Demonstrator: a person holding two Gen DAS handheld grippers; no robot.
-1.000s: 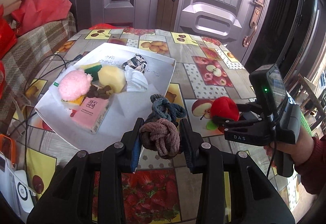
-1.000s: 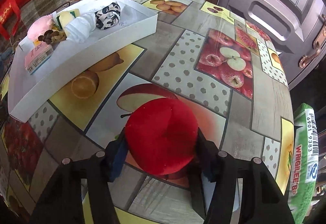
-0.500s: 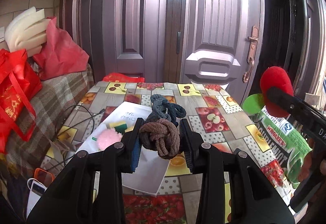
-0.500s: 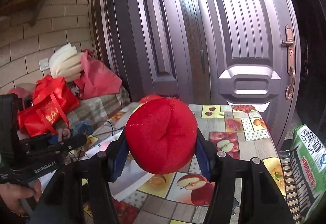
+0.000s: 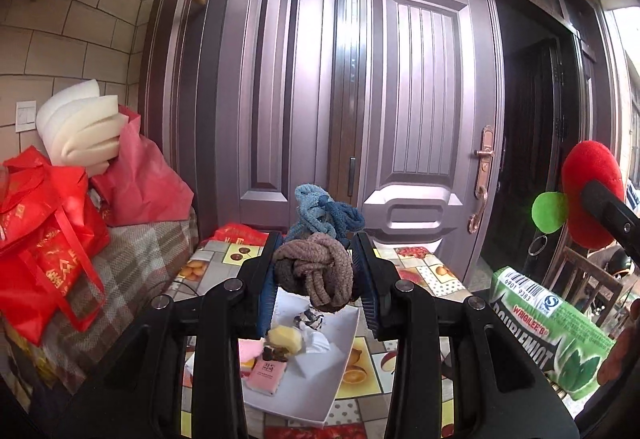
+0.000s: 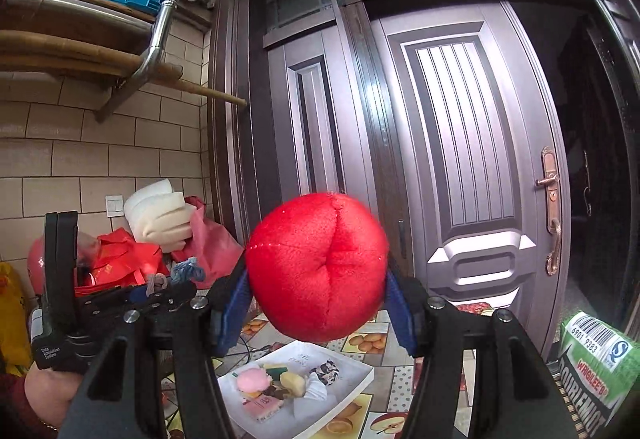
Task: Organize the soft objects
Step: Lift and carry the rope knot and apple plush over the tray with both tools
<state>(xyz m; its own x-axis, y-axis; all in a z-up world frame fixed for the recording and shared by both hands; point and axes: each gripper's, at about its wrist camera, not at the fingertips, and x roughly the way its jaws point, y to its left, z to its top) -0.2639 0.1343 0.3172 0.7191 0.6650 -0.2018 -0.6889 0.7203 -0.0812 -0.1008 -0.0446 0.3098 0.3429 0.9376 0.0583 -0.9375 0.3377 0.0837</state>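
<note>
Both tongs (image 5: 316, 275) raised, table (image 5: 424, 271) now far below

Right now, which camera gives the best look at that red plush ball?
The right wrist view: the red plush ball fills the middle, squeezed between the right claw pads, seams plain. The left wrist view catches it only at the far right edge, partly hidden by that claw's dark finger, beside a green leaf.

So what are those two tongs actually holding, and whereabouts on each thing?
Left tongs: knotted rope toy, pinched at its brown knot. Right tongs: red plush apple, squeezed across its middle.
</note>
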